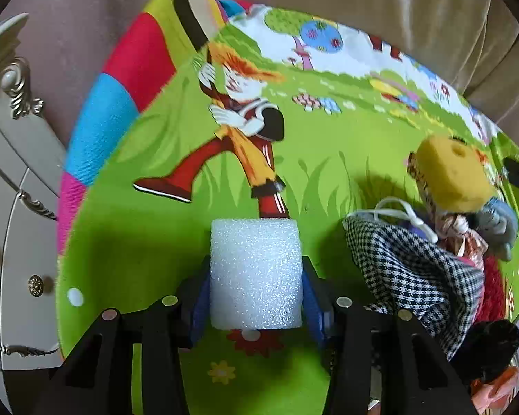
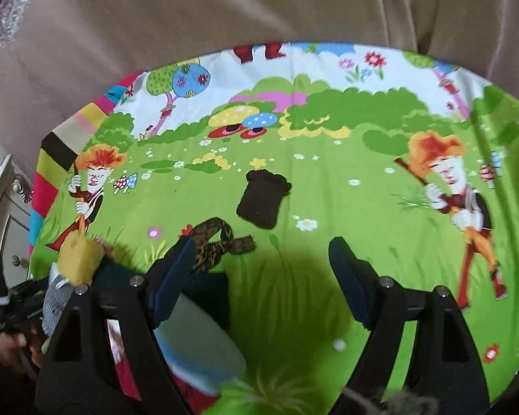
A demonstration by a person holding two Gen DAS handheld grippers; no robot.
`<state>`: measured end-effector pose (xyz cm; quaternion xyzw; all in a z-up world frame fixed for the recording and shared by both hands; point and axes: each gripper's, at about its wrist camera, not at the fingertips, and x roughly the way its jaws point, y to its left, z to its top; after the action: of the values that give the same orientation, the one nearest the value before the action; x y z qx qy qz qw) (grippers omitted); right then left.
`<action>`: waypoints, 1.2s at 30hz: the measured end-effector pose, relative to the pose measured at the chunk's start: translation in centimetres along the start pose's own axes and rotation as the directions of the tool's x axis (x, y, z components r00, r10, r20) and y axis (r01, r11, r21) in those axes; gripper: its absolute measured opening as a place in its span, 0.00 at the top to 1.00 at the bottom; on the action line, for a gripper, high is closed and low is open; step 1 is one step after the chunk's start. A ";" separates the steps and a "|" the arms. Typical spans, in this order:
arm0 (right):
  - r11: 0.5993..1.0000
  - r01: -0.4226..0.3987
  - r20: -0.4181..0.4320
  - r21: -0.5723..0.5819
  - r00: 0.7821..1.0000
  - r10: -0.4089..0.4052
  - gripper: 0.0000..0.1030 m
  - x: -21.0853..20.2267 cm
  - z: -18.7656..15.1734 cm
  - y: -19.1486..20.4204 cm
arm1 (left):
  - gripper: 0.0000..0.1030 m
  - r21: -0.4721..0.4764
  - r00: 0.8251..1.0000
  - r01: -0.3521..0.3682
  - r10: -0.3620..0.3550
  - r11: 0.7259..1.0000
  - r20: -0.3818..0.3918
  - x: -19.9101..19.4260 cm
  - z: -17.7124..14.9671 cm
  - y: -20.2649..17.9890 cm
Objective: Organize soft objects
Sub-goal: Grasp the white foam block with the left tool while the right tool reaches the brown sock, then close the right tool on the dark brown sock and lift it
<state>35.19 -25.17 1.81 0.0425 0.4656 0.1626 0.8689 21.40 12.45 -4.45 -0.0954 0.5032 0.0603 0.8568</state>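
My left gripper (image 1: 256, 288) is shut on a white foam block (image 1: 255, 273), held just above the cartoon-print sheet (image 1: 155, 242). To its right lies a heap of soft things: a yellow sponge (image 1: 451, 176), a black-and-white checked cloth (image 1: 418, 273), a grey plush (image 1: 498, 221). My right gripper (image 2: 263, 269) is open and empty above the sheet (image 2: 328, 190). A dark brown knitted pouch (image 2: 262, 199) lies ahead of it. A leopard-print band (image 2: 218, 242) lies by its left finger. The sponge (image 2: 78, 257) and heap show at the lower left.
A white ornate dresser (image 1: 14, 207) stands left of the bed. Beige curtain fabric (image 2: 225, 10) hangs behind. A pale blue and white soft item (image 2: 197, 342) lies under my right gripper's left finger. The other gripper and a hand (image 2: 14, 314) show at the left edge.
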 end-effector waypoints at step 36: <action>0.999 -0.009 0.068 -0.039 0.998 0.012 0.75 -0.6 -1.1 0.9 | 0.54 -0.055 0.944 0.089 -0.067 0.995 0.323 -8.7 -1.8 -3.0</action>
<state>33.74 -24.64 1.86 0.0339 0.4321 0.1746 0.8841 16.24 9.11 2.65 -0.1335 0.3507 0.0583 0.9251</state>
